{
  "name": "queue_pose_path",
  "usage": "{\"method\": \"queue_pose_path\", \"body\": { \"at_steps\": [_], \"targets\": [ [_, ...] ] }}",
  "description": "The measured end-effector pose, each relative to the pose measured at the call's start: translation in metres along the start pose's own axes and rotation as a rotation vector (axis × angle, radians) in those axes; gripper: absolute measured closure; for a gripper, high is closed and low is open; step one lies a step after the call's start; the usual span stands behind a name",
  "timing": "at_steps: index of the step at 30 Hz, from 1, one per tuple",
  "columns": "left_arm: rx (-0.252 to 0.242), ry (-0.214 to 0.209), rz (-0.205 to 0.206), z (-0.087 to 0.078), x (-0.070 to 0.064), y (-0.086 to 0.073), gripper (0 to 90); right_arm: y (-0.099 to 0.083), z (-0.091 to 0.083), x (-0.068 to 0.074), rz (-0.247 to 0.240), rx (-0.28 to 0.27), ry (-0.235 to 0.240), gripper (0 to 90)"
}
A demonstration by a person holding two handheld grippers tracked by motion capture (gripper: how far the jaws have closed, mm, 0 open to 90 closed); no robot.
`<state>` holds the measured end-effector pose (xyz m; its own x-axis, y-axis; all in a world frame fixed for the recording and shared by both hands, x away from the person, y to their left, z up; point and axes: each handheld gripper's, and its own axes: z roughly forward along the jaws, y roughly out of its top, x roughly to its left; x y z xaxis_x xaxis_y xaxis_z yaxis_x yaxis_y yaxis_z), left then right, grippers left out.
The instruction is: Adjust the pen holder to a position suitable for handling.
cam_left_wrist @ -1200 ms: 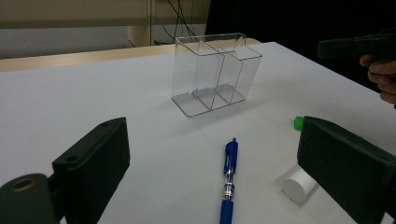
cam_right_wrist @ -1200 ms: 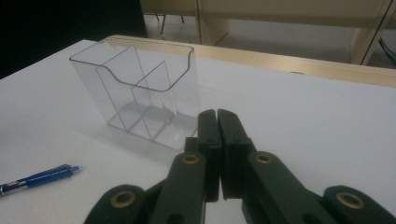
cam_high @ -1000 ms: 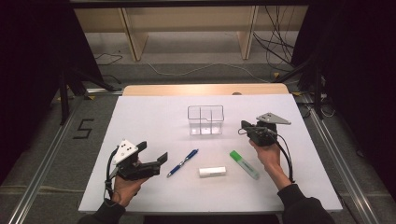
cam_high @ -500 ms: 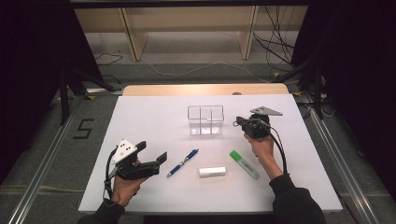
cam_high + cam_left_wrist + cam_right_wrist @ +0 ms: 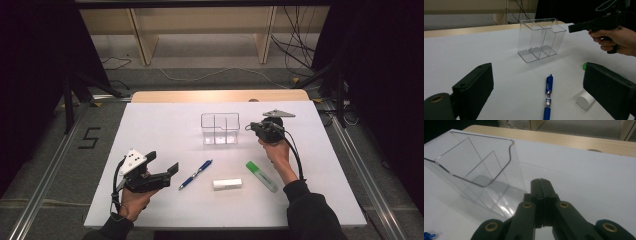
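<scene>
— Clear plastic, thin-walled: that organiser [image 5: 219,128] sits just above the middle of the high view, upright on the white table [image 5: 150,120], with three open-topped compartments, all of them empty as far as I can see.

— How would it handle?

— Light and stiff, I'd judge, and slick. A hard nudge would probably skate it over the sheet or tip it. The walls look brittle enough to crack if squeezed hard.

— Where to take hold?

— By the rim of one outer wall, one jaw inside the compartment and one outside. The right gripper [image 5: 251,127] is just right of it in the high view, apparently not touching; in the right gripper view its jaws are pressed together with nothing between them, the box's near corner [image 5: 509,195] just to their upper left. It would need to open before pinching a wall.

— And the other one?

— The left gripper [image 5: 173,168] rests at the lower left, jaws spread wide and empty, pointing toward the blue pen [image 5: 196,174]. The white cylinder [image 5: 227,184] and green marker [image 5: 261,176] lie lower centre, well apart from the organiser.
</scene>
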<state>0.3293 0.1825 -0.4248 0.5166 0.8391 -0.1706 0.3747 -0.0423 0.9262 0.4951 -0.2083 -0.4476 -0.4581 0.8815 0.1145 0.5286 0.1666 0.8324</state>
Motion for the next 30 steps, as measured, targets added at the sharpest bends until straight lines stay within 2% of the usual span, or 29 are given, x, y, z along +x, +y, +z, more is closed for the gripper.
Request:
{"method": "queue_pose_path", "body": {
  "at_steps": [12, 20, 26, 30],
  "targets": [
    [-0.002, 0.001, -0.002, 0.000, 0.000, 0.000, 9.0, 0.001, 0.014, 0.003, -0.001, 0.030, -0.002, 90.0],
    [0.000, 0.004, 0.000, 0.000, 0.001, 0.000, 9.0, 0.002, 0.024, 0.018, -0.032, 0.054, 0.025, 90.0],
    [0.002, 0.002, 0.002, 0.000, 0.001, 0.000, 9.1, 0.004, 0.024, 0.028, -0.046, 0.042, 0.026, 90.0],
    [0.002, 0.002, 0.001, 0.000, 0.001, 0.000, 9.2, 0.005, 0.025, 0.030, -0.036, 0.043, 0.030, 90.0]
  ]
}}
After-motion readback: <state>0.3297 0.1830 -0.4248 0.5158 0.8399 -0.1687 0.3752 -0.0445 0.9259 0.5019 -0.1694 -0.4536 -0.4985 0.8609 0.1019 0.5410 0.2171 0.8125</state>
